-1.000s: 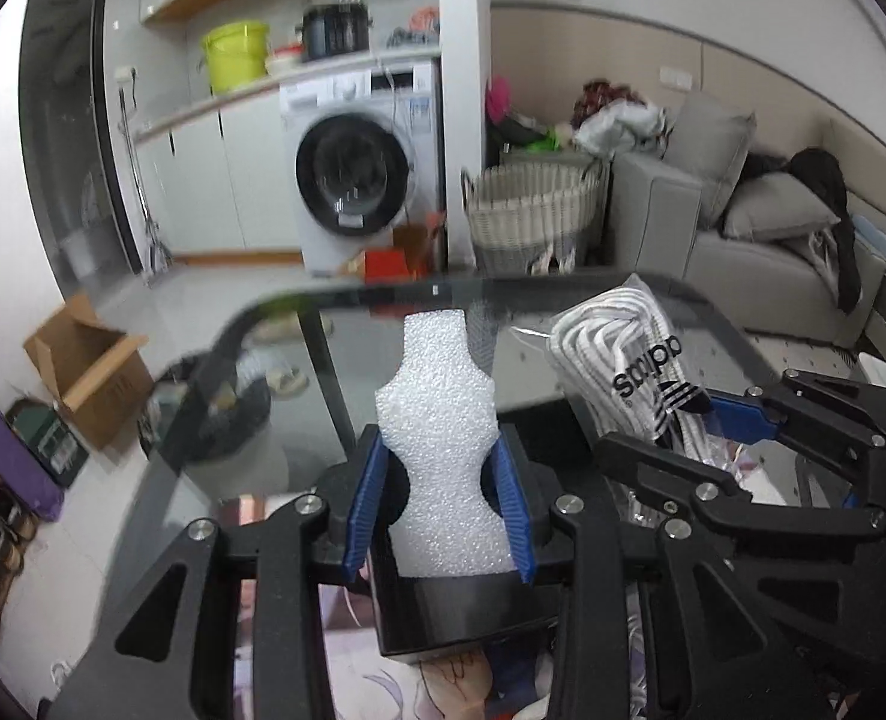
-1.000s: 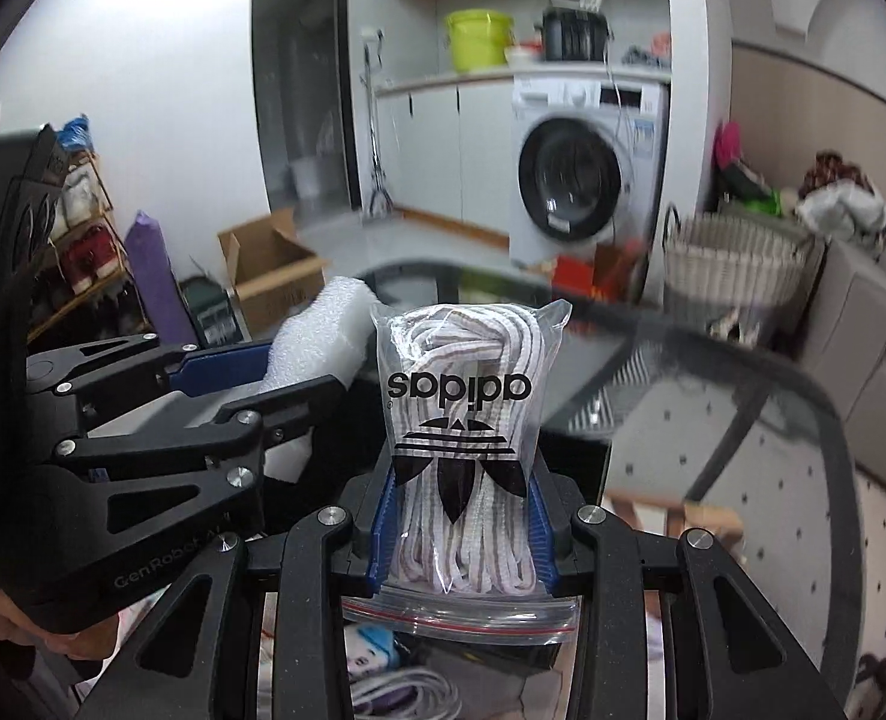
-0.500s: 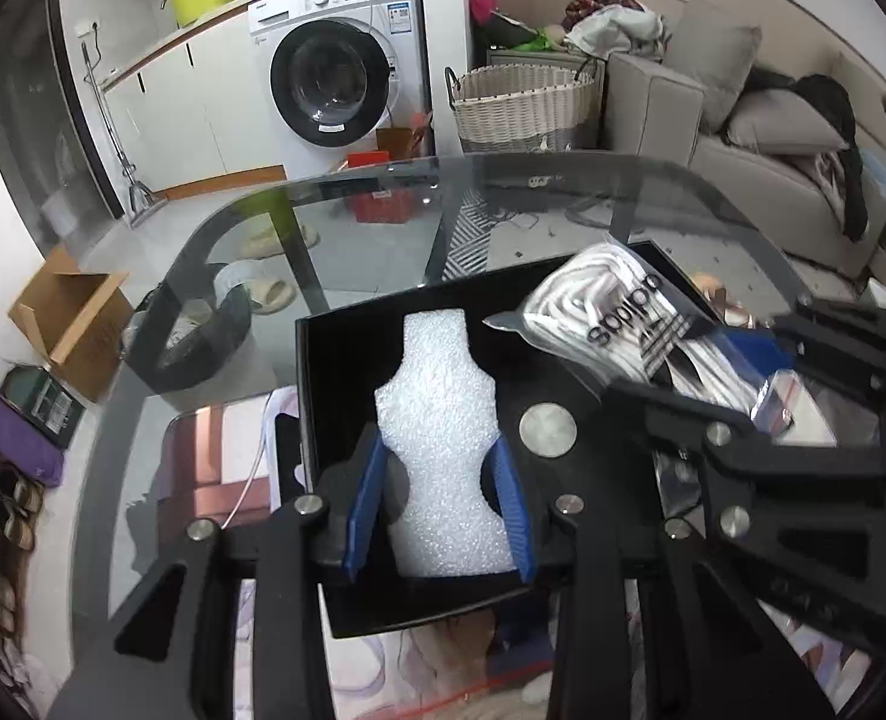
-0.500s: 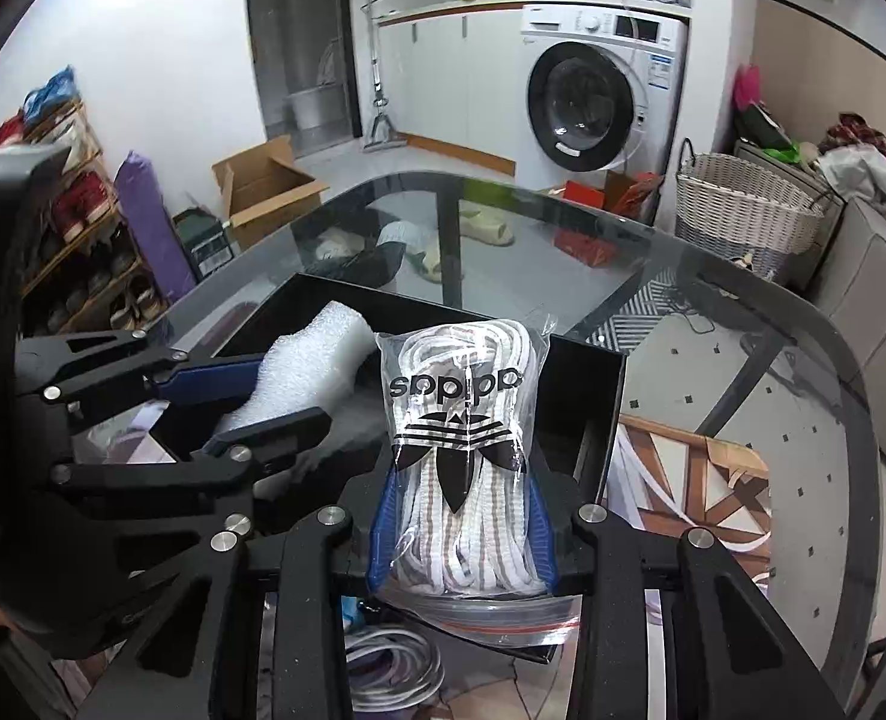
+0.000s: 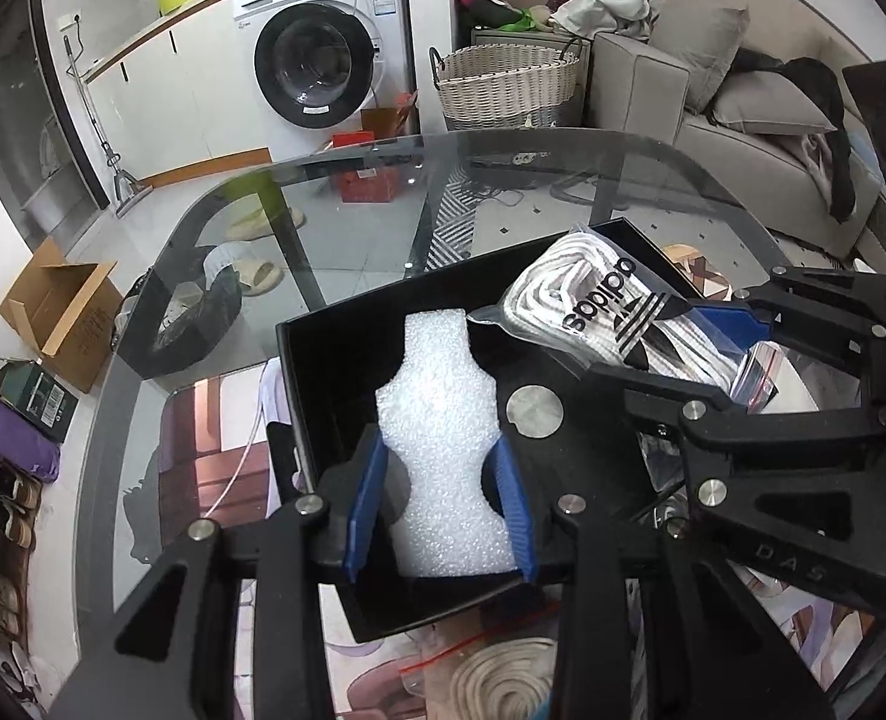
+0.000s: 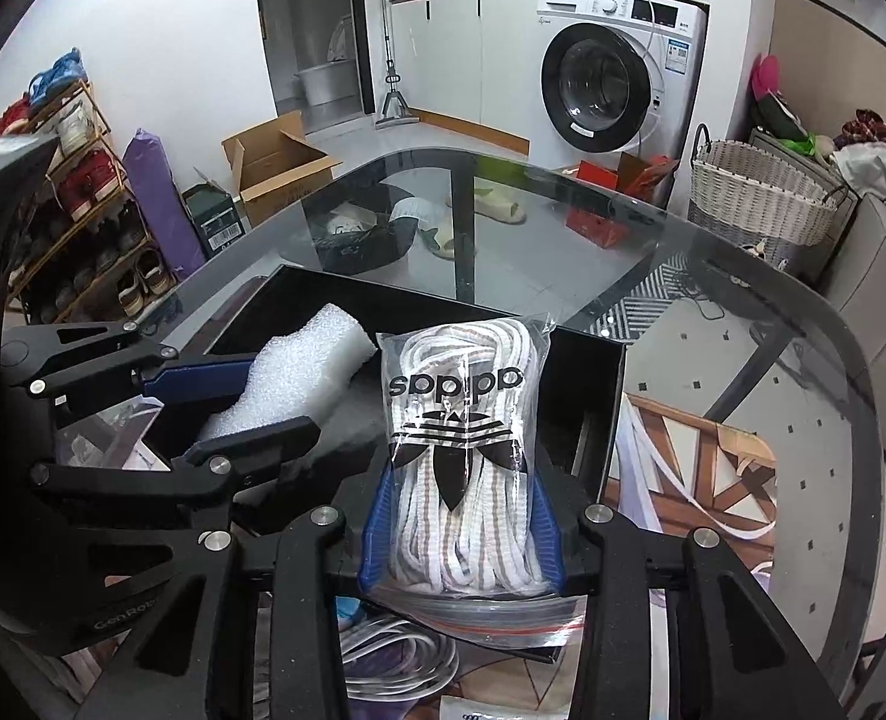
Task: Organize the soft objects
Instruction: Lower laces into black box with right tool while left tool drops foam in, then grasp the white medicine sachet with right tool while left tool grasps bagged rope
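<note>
Left wrist view shows my left gripper (image 5: pixel 440 507) and right gripper (image 6: pixel 460 531) with jaws opening around the foam piece (image 5: pixel 443 444) and bagged laces (image 6: pixel 463 438), both inside the black box (image 5: pixel 299 396) on the glass table (image 5: pixel 383 204), so next I'd lift clear.

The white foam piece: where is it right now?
The white foam piece sits between the left gripper's opening jaws, inside the black box, left of the bagged white laces.
</note>
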Tool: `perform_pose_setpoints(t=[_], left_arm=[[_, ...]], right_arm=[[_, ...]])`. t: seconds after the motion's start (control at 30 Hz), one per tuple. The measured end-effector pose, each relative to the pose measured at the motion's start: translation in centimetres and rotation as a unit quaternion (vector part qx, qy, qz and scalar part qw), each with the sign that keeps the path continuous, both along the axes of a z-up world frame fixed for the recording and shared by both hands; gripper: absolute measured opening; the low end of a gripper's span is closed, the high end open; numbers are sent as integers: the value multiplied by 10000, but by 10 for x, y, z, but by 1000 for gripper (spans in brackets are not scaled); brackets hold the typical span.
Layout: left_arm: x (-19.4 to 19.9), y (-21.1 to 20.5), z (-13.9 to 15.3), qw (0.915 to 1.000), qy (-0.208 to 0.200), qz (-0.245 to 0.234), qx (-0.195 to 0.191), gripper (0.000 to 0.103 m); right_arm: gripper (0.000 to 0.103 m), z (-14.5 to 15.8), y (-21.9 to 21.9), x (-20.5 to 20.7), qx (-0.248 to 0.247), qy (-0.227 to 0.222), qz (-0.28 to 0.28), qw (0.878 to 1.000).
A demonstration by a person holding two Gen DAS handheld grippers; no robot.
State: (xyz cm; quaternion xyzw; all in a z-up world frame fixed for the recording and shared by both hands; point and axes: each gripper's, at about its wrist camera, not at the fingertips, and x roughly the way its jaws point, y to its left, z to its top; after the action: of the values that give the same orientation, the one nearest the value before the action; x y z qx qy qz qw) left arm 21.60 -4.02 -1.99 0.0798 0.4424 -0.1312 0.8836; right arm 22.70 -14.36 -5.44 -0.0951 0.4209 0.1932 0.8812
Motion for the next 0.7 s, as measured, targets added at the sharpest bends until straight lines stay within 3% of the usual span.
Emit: perform_pose_setpoints(t=[0.07,0.13,0.2,0.5,0.7], left_arm=[[1,1,1,10000,-4,-18,43,42],[-3,1,5,9999,-39,-40,102,53],[-6,4,11,9998,-129,-3,130,56],[-23,29,40,9988,-328,85,-347,57],[-42,42,42,9989,-120,48,-454,57]], right_arm=[[44,1,-4,1,144,120,-70,9998],[45,4,-7,0,277,202,-78,9994],[49,7,-8,-2,319,197,-81,9993],[49,36,-22,-26,459,76,-35,9989],[49,37,-43,-54,337,301,33,9990]])
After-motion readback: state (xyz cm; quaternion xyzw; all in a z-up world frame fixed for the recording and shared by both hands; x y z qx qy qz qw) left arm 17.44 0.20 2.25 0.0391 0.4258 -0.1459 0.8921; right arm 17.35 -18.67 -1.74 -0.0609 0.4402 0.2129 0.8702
